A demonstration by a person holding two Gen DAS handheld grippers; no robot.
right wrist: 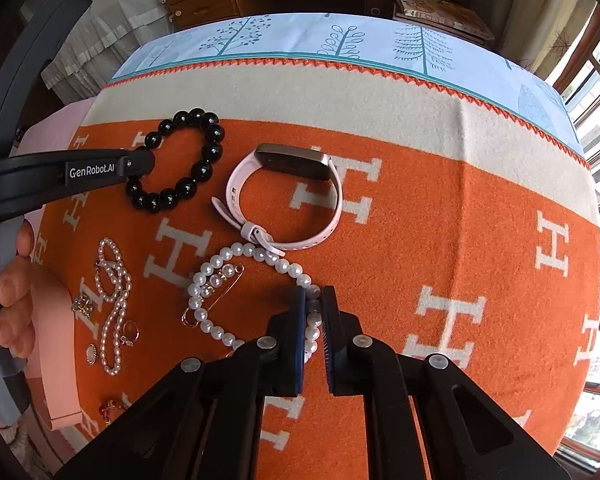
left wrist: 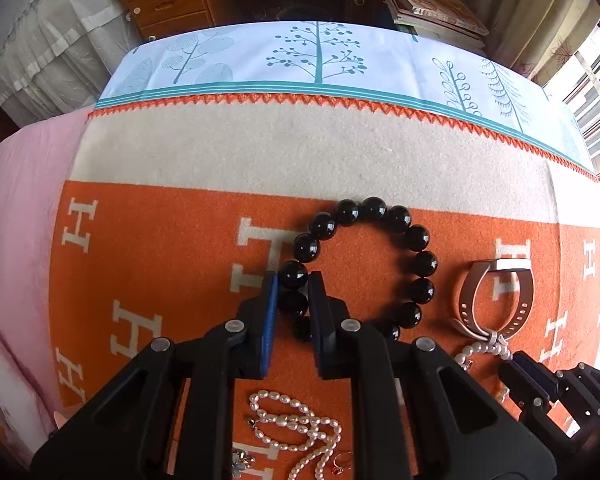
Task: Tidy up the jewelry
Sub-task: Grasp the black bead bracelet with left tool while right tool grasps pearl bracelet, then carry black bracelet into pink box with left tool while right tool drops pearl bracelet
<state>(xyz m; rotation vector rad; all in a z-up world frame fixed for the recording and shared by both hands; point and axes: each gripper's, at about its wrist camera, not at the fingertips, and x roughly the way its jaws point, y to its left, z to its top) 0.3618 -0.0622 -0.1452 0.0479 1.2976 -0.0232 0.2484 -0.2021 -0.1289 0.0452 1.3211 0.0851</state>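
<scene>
both sets of fingers are clamped, left gripper [left wrist: 293, 288] on the glossy black round-bead bracelet [left wrist: 416, 238], right gripper [right wrist: 313, 300] on the white pearl bracelet [right wrist: 236, 249] tangled ahead with the gold safety pin [right wrist: 216, 294], which could snag and drag if lifted.

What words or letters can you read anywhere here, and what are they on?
"GenRobot.AI": white print on the side of the left gripper.
"H": large white letter repeated across the orange blanket.
Books stacked beyond the table: cover print too blurred to read.
Fitness band: screen dark, no text.
</scene>
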